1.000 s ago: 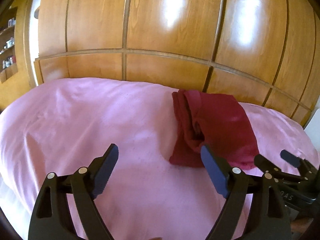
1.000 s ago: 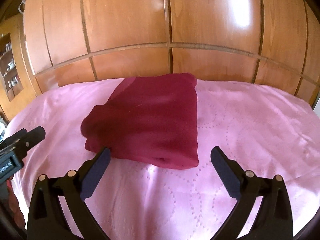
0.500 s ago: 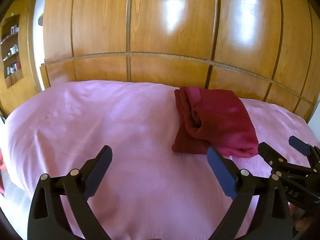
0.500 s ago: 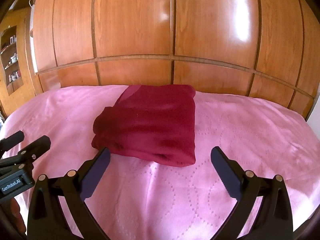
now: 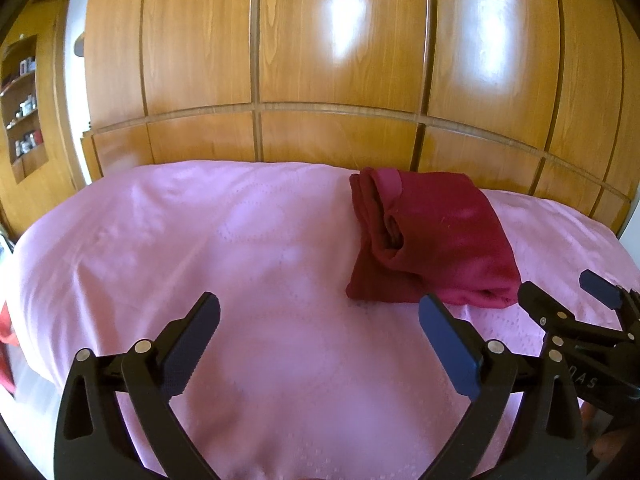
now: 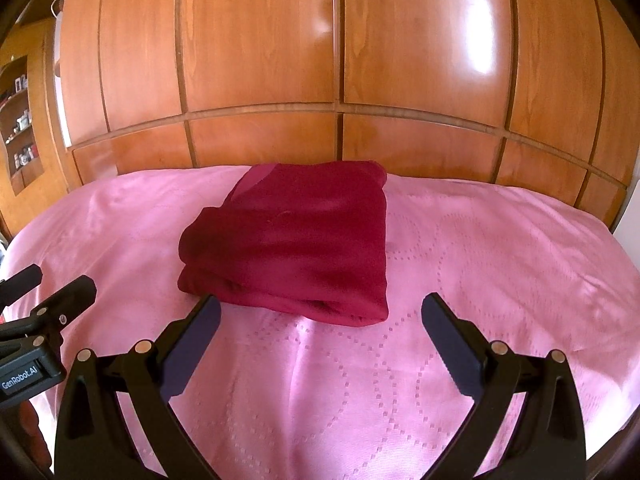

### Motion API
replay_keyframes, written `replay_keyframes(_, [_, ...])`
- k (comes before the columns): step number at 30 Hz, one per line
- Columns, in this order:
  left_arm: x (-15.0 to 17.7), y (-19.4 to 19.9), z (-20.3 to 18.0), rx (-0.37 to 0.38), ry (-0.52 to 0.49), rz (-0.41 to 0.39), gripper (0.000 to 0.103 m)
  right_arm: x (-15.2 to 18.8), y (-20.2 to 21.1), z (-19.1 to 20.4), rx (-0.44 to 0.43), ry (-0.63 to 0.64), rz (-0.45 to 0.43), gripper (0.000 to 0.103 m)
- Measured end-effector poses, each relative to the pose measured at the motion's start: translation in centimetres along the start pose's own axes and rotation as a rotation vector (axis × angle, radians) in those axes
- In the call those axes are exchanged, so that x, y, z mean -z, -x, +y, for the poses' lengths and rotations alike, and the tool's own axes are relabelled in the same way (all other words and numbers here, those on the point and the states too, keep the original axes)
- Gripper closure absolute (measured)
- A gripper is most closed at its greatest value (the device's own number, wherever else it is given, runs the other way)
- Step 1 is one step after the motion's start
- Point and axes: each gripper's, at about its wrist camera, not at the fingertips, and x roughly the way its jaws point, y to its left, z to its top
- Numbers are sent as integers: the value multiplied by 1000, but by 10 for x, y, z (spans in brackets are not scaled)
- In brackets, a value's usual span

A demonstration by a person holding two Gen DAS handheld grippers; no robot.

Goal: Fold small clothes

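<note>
A dark red garment [image 6: 296,240] lies folded into a thick rectangle on the pink bedspread [image 6: 480,280], close to the far edge of the bed, where the bedspread meets the wooden wardrobe doors [image 6: 260,40]. In the right wrist view it sits a little left of the middle of the bed, with a rounded fold along its near edge and stacked layers showing at its left side. In the left wrist view the same garment [image 5: 440,240] shows towards the bed's right side, with a paler red band at its far left corner.

The left gripper [image 5: 320,320] hangs over bare bedspread [image 5: 200,240] near the bed's near edge. Its jaws are opening, already spread wide, with nothing between the 2 fingers; the garment lies beyond its right finger, apart from it. The right gripper [image 6: 320,320] is also spread wide and holds nothing; its left finger reaches just short of the garment's near edge, and I cannot tell whether it touches the cloth. Each gripper appears at the edge of the other's view. Shelves [image 5: 24,92] with small bottles stand at the far left.
</note>
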Motion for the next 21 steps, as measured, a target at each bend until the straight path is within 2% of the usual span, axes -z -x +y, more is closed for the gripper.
replay_keyframes(21, [0, 15, -2, -6, -16, -48, 4, 1, 2, 1, 1, -1, -5, 3])
